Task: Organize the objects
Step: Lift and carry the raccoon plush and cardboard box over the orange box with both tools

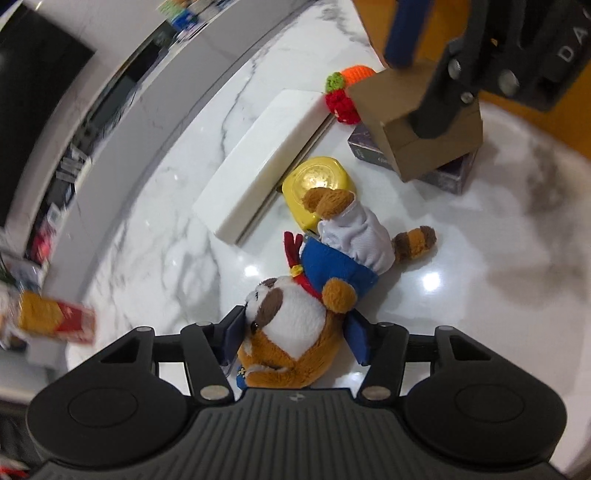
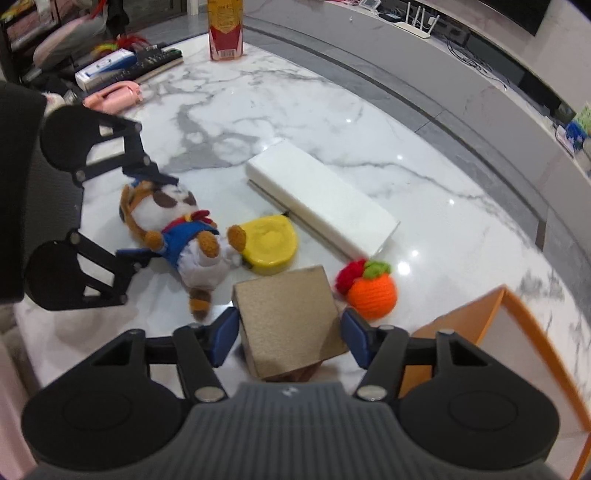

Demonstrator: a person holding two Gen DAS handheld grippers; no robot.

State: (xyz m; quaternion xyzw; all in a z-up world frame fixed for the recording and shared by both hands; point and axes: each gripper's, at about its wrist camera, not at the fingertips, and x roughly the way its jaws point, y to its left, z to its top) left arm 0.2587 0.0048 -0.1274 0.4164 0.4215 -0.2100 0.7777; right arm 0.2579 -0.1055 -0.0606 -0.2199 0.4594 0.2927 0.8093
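A plush raccoon toy [image 1: 295, 332] in blue and white clothes lies on the marble table. My left gripper [image 1: 293, 338] is shut on its head; it shows in the right wrist view [image 2: 146, 218] too. My right gripper [image 2: 290, 330] is shut on a brown cardboard box [image 2: 288, 321], held above a dark purple box [image 1: 447, 173]. A yellow tub [image 2: 271, 242] lies beside the toy's feet. Crocheted orange [image 2: 373, 293] and red [image 2: 351, 275] fruits sit beside the cardboard box.
A long white block [image 2: 321, 201] lies behind the yellow tub. An orange bin [image 2: 491, 325] stands at the right. A red carton [image 2: 225, 29], a pink object [image 2: 114, 96] and a keyboard [image 2: 151, 61] are at the far side.
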